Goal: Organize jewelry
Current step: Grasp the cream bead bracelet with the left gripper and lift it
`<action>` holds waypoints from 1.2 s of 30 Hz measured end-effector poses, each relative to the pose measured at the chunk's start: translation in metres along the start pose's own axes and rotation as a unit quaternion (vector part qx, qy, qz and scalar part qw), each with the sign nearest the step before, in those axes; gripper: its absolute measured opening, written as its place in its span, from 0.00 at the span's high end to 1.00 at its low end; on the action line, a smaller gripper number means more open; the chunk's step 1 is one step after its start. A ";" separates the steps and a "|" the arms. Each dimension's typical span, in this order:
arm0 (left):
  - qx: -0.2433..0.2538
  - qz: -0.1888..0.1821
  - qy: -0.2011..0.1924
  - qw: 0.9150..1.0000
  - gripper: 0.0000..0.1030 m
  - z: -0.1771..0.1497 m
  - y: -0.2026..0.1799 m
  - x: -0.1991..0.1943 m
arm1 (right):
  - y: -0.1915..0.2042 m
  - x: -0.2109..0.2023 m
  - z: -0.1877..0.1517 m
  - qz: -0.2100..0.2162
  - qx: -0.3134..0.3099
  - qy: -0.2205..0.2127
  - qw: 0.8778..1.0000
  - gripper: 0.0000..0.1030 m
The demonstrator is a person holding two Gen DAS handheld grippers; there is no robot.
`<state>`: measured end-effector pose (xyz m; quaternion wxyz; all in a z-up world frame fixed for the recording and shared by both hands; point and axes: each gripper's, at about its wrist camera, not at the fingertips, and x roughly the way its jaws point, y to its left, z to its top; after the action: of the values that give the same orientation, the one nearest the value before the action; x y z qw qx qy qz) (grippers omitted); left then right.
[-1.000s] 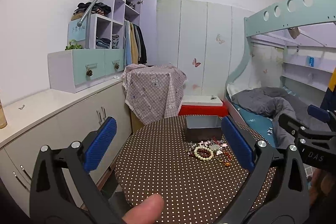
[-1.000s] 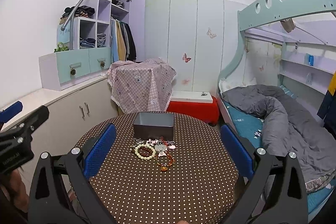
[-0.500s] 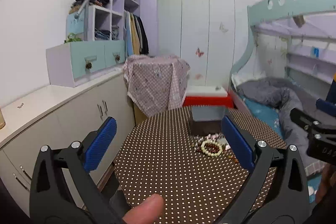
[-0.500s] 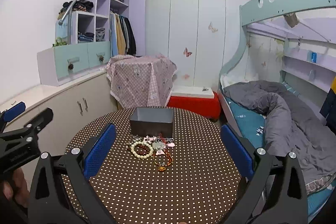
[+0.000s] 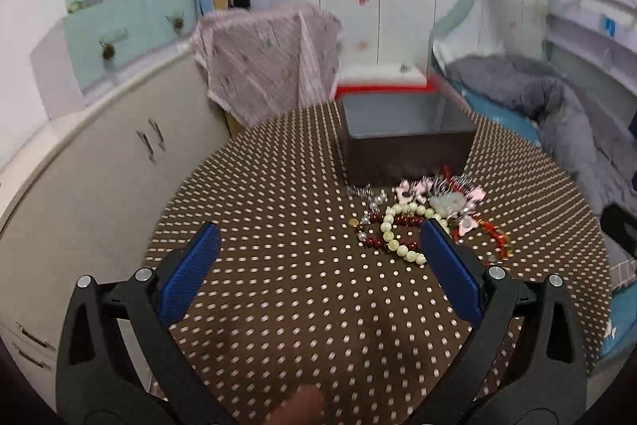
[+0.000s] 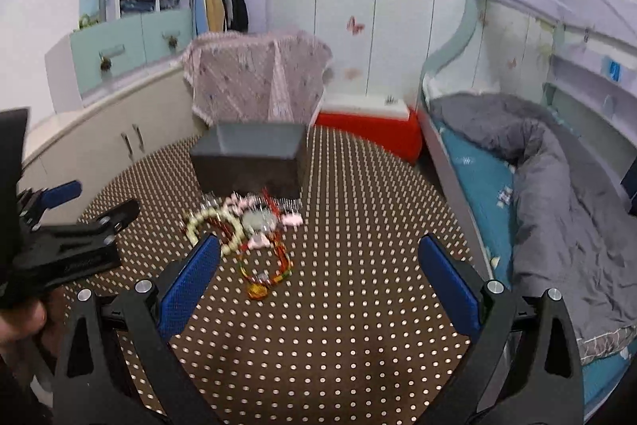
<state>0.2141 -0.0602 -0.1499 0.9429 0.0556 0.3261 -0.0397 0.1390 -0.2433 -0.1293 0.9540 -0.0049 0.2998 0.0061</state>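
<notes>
1. A round bench (image 5: 278, 265) covered in a brown cloth with pale dots fills the foreground of both wrist views, in a bedroom with a bunk bed (image 6: 517, 166) to the right.
2. The jewelry lies in 1 loose pile (image 5: 422, 218) near the middle of the bench, just in front of a dark grey open box (image 5: 406, 138). The pile holds a pale bead bracelet (image 5: 392, 226), a dark red bead strand (image 5: 402, 221), pink pieces and a red and yellow cord bracelet (image 6: 266, 265).
3. The box, as far as its inside shows, appears empty. No piece of jewelry is visible in it.
4. The left gripper (image 5: 318, 261) has its blue pads spread wide and holds nothing. Its right pad sits in front of the near edge of the pile in the view.
5. The right gripper (image 6: 318, 269) is also spread wide and empty, with the cord bracelet showing between its pads. The left gripper shows at the left edge of this view.
6. The step in hand looks like the approach for a first pick, with sorting not yet begun.
7. The next move likely calls for lowering 1 gripper over a single piece and pinching it free of the tangle, since strands overlap and may drag neighbours along.
</notes>
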 end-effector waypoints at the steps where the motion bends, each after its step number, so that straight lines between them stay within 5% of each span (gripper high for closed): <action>1: 0.003 -0.001 0.008 1.000 0.05 0.001 -0.003 0.007 | -0.003 0.007 -0.003 0.000 0.000 0.010 1.000 0.07; 13: 0.023 0.023 0.101 0.994 0.06 -0.003 -0.024 0.078 | -0.049 0.056 -0.006 0.042 0.036 0.078 0.995 0.07; 15: 0.024 0.012 0.107 0.994 0.15 -0.003 -0.025 0.078 | -0.055 0.063 -0.006 0.054 0.038 0.089 0.994 0.07; 18: 0.027 -0.004 0.112 0.993 0.46 -0.002 -0.029 0.080 | -0.060 0.071 -0.007 0.079 0.047 0.105 0.990 0.07; 19: 0.022 -0.018 0.114 0.993 0.64 -0.003 -0.030 0.080 | -0.059 0.074 -0.008 0.086 0.046 0.109 0.989 0.07; 23: 0.019 -0.037 0.108 0.993 0.90 -0.003 -0.030 0.074 | -0.053 0.081 -0.009 0.096 0.035 0.123 0.987 0.07; 36: 0.029 -0.106 0.097 0.989 0.90 -0.018 0.018 0.058 | -0.002 0.102 -0.013 0.025 0.010 0.159 0.987 0.07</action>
<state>0.2510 -0.0422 -0.1985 0.8953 0.0514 0.4187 -0.1432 0.2149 -0.2444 -0.1985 0.8937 0.0112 0.4478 0.0259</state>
